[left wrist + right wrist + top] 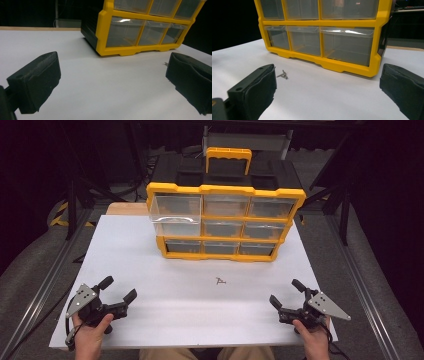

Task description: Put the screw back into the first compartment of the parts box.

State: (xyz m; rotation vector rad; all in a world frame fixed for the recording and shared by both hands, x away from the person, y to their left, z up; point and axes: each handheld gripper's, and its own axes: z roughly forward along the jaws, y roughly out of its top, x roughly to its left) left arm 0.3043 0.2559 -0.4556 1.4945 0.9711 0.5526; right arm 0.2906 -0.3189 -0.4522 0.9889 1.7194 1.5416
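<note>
A person is resting the left gripper (116,290) and right gripper (286,292) on the white table (165,320), both with jaws spread wide and empty, while a small metal part (220,281) is lying between them, near the yellow drawer organizer (225,222).

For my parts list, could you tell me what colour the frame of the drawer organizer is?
The drawer organizer has a yellow frame, clearest in the high view.

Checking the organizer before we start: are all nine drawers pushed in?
No, in the high view the top-left drawer of the yellow organizer stands pulled out toward the person.
</note>
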